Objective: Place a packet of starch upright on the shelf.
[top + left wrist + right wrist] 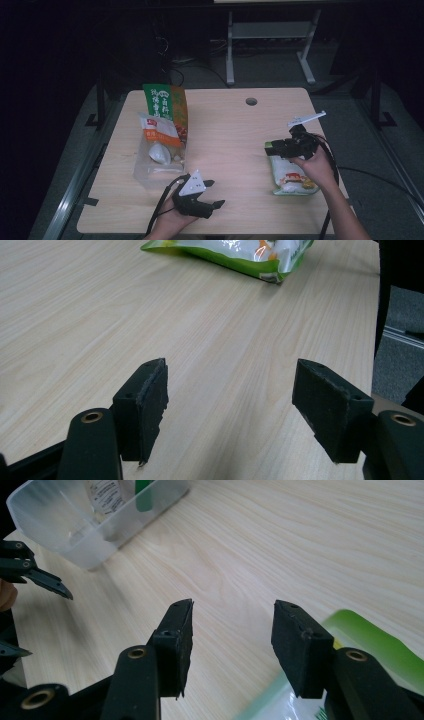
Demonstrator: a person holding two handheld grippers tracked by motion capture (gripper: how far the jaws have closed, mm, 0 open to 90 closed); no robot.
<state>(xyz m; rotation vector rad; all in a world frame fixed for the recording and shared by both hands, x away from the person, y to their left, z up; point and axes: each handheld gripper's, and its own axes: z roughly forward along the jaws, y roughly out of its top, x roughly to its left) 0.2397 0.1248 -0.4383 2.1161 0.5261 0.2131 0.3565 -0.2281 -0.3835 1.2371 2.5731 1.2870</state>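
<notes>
While the high view is showing packets standing in the clear bin [150,172], the right gripper [230,645], jaws apart and empty, is hovering over the green snack bag [380,650]; the left gripper [230,405] is gaping empty.

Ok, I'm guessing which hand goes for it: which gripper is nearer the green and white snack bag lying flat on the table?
Right. The right gripper hovers over the green and white snack bag's far edge; the left gripper sits apart, across bare wooden table.

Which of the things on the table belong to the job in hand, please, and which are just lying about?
In the job:
green snack bag, under the right gripper, fingers open
clear plastic bin holding packets

Lying about:
left gripper, open over bare table
metal stand on the floor beyond
</notes>
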